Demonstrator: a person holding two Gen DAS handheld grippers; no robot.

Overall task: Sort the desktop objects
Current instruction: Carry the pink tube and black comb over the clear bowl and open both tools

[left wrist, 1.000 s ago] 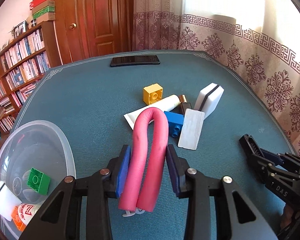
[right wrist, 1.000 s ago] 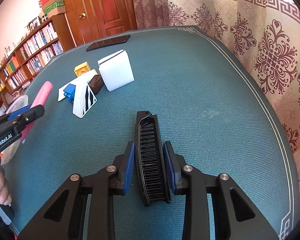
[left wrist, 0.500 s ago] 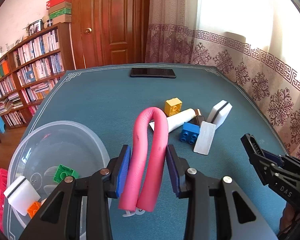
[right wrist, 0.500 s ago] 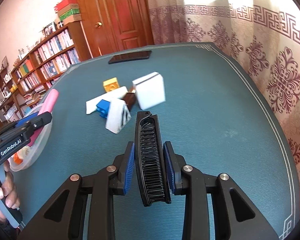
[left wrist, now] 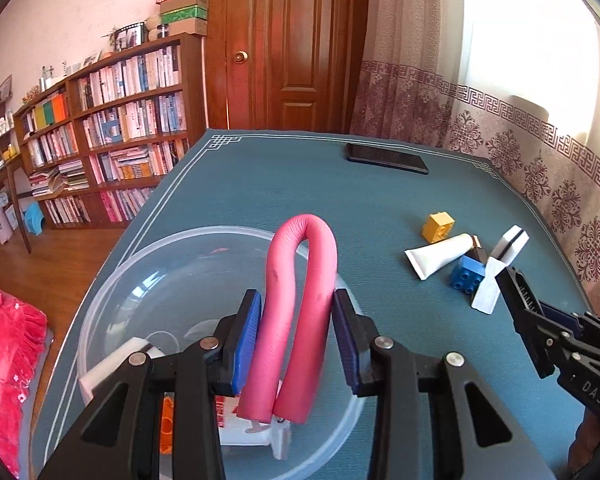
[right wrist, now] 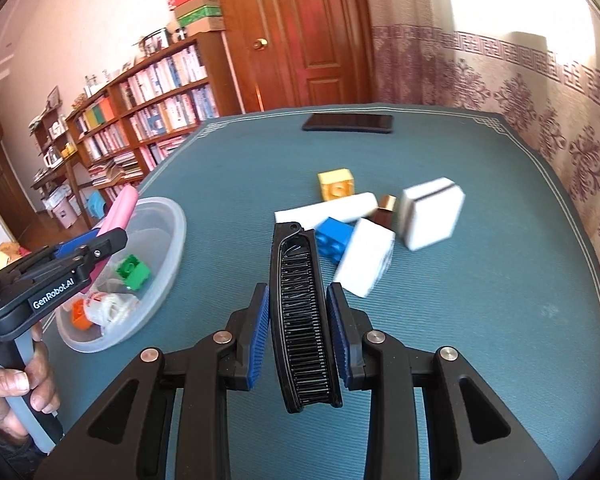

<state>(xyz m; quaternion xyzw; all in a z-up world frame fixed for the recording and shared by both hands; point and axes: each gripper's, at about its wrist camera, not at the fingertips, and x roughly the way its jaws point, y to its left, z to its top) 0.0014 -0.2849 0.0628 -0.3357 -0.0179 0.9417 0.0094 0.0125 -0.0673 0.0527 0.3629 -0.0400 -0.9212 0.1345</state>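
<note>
Grippers in both hands over a teal table [left wrist: 300, 200]. The left gripper [left wrist: 296, 336] is clamped on a pink foam tube [left wrist: 300, 304], bent into an upside-down U, and hangs above a clear bowl [left wrist: 148, 264] at the table's 8 o'clock edge. The tube's two ends point down into the bowl. In the bowl lie a green brick [right wrist: 133, 272], an orange brick [right wrist: 79, 315], a white sponge [left wrist: 112, 364] and a crumpled white packet [right wrist: 112, 307].

The right gripper [right wrist: 298, 334] is clamped on a black comb [right wrist: 302, 320], its teeth facing up, held above the table. A hand [right wrist: 18, 384] grips the left tool's handle at 8 o'clock in the right view.

Beyond the comb, toward 1 o'clock, sits a loose heap: a yellow brick [right wrist: 337, 184], a white tube [right wrist: 332, 210] with a brown cap [right wrist: 386, 212], a blue brick [right wrist: 334, 240], a white block [right wrist: 366, 262] and a white sponge with a black stripe [right wrist: 430, 212]. They touch or overlap. A black phone [right wrist: 348, 123] lies at the far edge, at 12 o'clock.
</note>
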